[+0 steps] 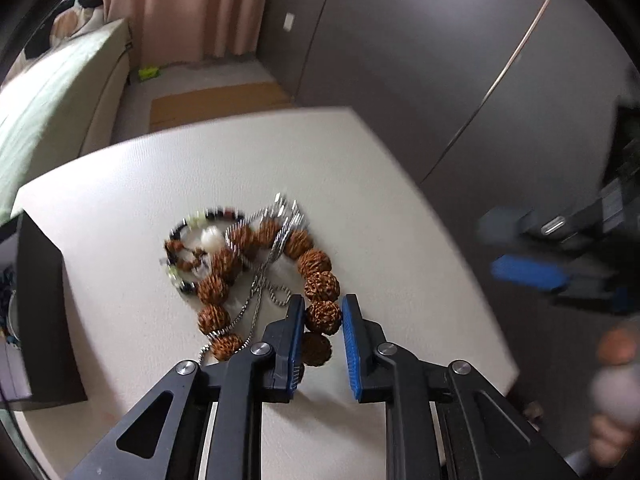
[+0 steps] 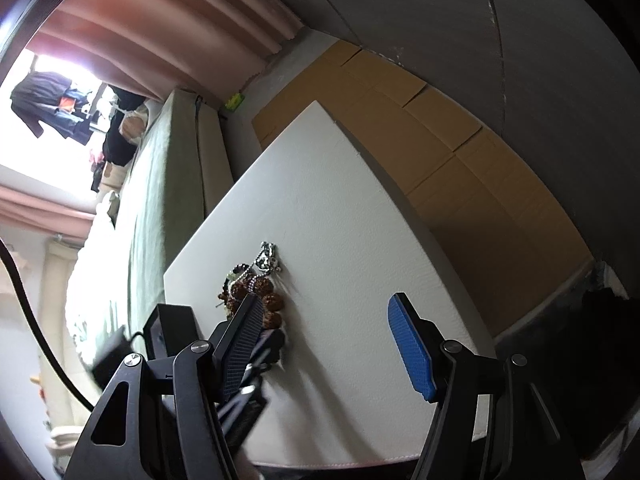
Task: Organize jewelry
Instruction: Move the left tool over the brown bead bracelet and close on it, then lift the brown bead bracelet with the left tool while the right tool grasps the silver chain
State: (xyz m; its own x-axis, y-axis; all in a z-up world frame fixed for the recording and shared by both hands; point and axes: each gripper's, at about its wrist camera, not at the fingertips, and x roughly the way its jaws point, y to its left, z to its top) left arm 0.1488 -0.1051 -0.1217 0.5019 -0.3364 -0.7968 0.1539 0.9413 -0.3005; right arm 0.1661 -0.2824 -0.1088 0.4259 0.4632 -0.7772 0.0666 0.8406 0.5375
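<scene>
Left hand-held gripper (image 1: pixel 322 314) narrow, pads clamped either side of one bead of brown bead bracelet (image 1: pixel 272 280), dead ahead on tabletop (image 1: pixel 120 208), tangled w/ silver chain (image 1: pixel 260 280). Right hand-held gripper (image 2: pixel 324 332) wide, empty, farther off; pile to its left.

Pink curtains (image 1: pixel 188 4) hang by a bright window (image 2: pixel 52 92); grey walls (image 1: pixel 420 40) opp. Green-covered bed (image 1: pixel 52 92) sits left of the white table (image 1: pixel 360 184), w/ flattened cardboard (image 2: pixel 460 168) on the floor.
</scene>
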